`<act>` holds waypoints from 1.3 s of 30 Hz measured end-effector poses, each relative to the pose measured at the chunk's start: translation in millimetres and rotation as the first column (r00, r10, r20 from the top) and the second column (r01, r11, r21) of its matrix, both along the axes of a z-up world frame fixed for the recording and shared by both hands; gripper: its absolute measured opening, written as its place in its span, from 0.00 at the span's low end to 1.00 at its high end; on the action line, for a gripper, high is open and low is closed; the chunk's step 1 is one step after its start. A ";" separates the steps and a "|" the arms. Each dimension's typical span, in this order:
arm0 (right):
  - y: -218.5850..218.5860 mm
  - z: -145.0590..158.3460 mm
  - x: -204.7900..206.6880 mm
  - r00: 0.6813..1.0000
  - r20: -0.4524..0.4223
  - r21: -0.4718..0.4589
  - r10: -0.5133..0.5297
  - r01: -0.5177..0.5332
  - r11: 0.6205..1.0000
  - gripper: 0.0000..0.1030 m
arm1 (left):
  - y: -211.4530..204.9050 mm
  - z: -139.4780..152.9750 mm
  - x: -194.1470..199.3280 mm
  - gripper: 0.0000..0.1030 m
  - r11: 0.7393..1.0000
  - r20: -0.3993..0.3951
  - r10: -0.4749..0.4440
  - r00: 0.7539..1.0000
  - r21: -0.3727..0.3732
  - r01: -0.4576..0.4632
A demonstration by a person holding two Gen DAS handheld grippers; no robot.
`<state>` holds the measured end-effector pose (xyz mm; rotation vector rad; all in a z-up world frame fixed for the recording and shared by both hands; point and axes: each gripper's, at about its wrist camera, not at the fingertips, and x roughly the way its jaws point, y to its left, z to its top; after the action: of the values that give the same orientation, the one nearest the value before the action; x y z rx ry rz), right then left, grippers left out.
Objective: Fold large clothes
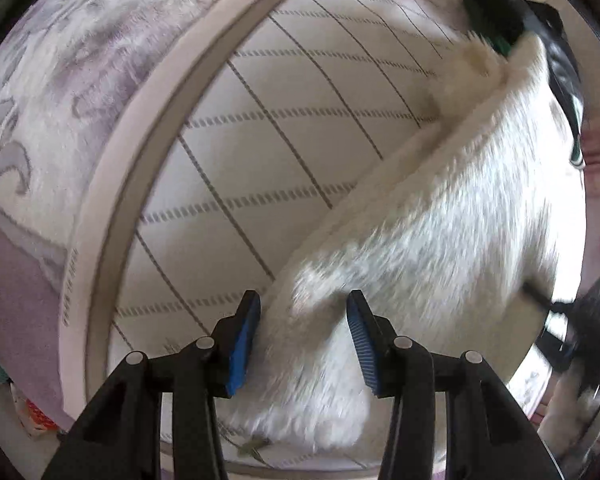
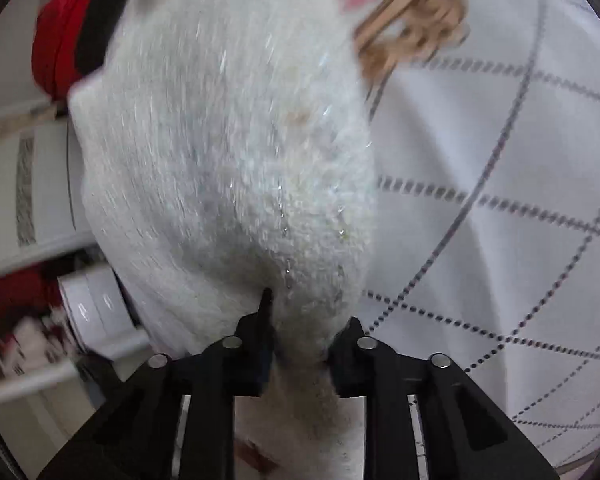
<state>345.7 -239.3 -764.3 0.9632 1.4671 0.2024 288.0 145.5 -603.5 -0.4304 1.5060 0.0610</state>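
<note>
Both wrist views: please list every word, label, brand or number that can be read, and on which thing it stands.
No text can be read.
Small dark print runs along the mattress edge in the left wrist view: too small and blurred to read.
The white fluffy garment and the checked sheet show no writing.

We find no text, label, brand or number that we can read in either view. In the left wrist view a short run of small dark marks stands along the pale edge band of the mattress (image 1: pixel 73 280), but it is too small and blurred for us to make out. In the right wrist view the white fluffy garment (image 2: pixel 228 152) carries a pink and tan motif, and no lettering shows on it.
</note>
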 end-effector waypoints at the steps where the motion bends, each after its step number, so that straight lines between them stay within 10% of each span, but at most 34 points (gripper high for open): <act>1: -10.2 4.9 7.6 1.000 0.009 0.007 -0.012 0.012 1.000 0.21 | -11.2 0.2 -6.8 0.41 0.999 -0.003 0.014 1.000 -0.036 -0.014; 5: -49.8 22.4 57.9 0.997 0.056 -0.074 0.056 -0.052 0.996 0.22 | -59.0 -2.0 -33.1 0.41 0.985 -0.028 0.049 0.998 -0.165 -0.053; 11: -69.4 46.8 45.8 0.939 -0.041 -0.303 0.341 -0.337 0.891 0.64 | -108.8 -1.9 -37.5 0.32 0.999 0.060 0.017 0.998 -0.036 -0.014; 16: -68.3 12.0 -31.4 0.928 -0.170 -0.115 0.333 -0.354 0.928 0.65 | -110.7 16.2 -74.9 0.19 0.999 0.097 -0.019 0.995 0.030 0.016; 17: -65.6 0.7 -44.8 0.929 -0.179 -0.086 0.325 -0.343 0.935 0.58 | -111.3 20.0 -83.1 0.19 1.000 0.099 -0.017 0.995 0.028 0.014; 18: -62.9 -2.4 -62.3 0.942 -0.157 -0.070 0.297 -0.310 0.948 0.28 | -112.8 23.8 -91.0 0.19 0.999 0.096 -0.019 0.995 0.029 0.017; 20: -63.1 1.4 -82.0 0.961 -0.133 -0.080 0.243 -0.254 0.964 0.19 | -114.4 30.2 -107.0 0.18 0.999 0.086 -0.029 0.996 0.031 0.026; 27: -79.8 17.7 -133.3 0.927 -0.262 -0.120 0.268 -0.307 0.944 0.18 | -137.6 3.0 -169.6 0.19 0.997 -0.113 -0.014 0.993 -0.071 0.006; 31: -87.9 30.3 -134.1 0.861 -0.356 -0.163 0.363 -0.440 0.883 0.26 | -149.2 34.7 -181.0 0.26 0.992 -0.144 0.018 0.989 -0.118 -0.035; 36: -59.8 111.4 -83.3 0.892 -0.128 -0.394 0.433 -0.446 0.804 0.48 | -161.7 86.6 -159.8 0.35 0.996 0.031 0.064 0.997 -0.057 -0.062; 39: -12.5 131.2 -31.9 0.884 0.016 -0.321 0.468 -0.438 0.840 0.47 | -157.6 92.8 -142.1 0.84 0.997 0.123 0.065 0.990 0.033 -0.069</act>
<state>313.8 -251.9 -633.1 0.3335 1.5667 0.3464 145.9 -12.1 -510.7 -0.4475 1.3685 0.1135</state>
